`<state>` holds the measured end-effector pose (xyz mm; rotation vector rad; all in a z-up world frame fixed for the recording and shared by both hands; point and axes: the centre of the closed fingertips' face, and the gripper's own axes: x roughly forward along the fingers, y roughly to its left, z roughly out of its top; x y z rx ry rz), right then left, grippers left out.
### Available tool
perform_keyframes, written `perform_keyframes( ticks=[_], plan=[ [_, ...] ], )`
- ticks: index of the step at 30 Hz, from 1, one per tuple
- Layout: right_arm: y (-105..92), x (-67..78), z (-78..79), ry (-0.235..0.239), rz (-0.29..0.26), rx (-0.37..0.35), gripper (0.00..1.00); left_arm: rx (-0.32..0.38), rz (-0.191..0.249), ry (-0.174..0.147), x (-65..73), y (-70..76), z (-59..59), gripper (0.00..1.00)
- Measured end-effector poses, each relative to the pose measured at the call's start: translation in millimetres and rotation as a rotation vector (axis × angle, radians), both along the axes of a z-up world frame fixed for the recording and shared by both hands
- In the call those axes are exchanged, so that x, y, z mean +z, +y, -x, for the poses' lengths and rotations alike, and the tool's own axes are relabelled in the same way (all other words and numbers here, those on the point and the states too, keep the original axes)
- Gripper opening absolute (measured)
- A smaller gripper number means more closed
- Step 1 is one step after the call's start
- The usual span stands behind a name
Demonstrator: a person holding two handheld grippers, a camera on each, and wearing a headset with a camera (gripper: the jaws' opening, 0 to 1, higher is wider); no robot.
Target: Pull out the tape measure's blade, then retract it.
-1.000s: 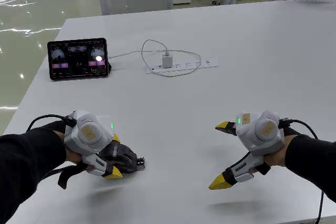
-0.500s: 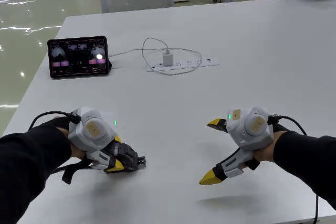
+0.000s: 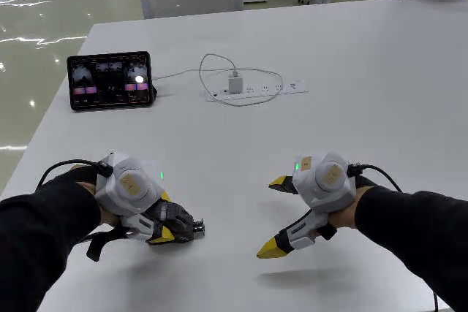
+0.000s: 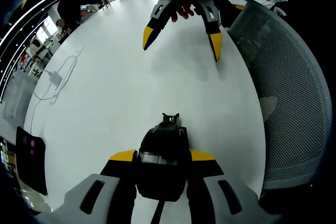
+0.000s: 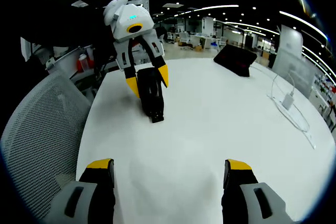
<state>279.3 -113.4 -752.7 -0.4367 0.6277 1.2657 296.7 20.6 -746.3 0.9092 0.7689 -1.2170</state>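
One black tape measure (image 3: 180,220) lies on the white tabletop (image 3: 329,107) near its front-left edge. It is clamped between the two yellow-tipped fingers (image 4: 124,156) of the left gripper (image 3: 165,216), which are closed against the sides of its case. The blade's hook tab (image 4: 170,115) sits at the front of the case, pointing toward the right gripper (image 3: 274,215). That gripper hovers well apart to the right, its two fingers (image 5: 100,164) spread wide and holding nothing. Farther back on the tabletop stand one dark tablet (image 3: 110,80) with a lit screen and one white power strip (image 3: 257,90). One charger (image 3: 235,82) is plugged into the strip, its cable looped around it.
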Motion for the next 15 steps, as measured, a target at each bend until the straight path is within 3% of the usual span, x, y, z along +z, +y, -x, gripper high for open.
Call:
perform_keyframes(
  ticks=[6, 11, 15],
  plan=[
    [18.6, -6.8, 4.1, 0.004, 0.012, 0.046, 0.81, 0.007, 0.008, 0.003, -0.2, -0.2, -0.2, 0.31],
    [34.7, -7.5, 4.6, -0.021, 0.019, 0.092, 0.75, 0.016, 0.019, 0.002, -0.3, 0.1, 0.3, 0.31],
    [42.8, -9.5, 5.7, -0.008, 0.018, 0.105, 0.74, 0.015, 0.016, -0.007, -0.8, -0.2, 0.4, 0.31]
  ],
)
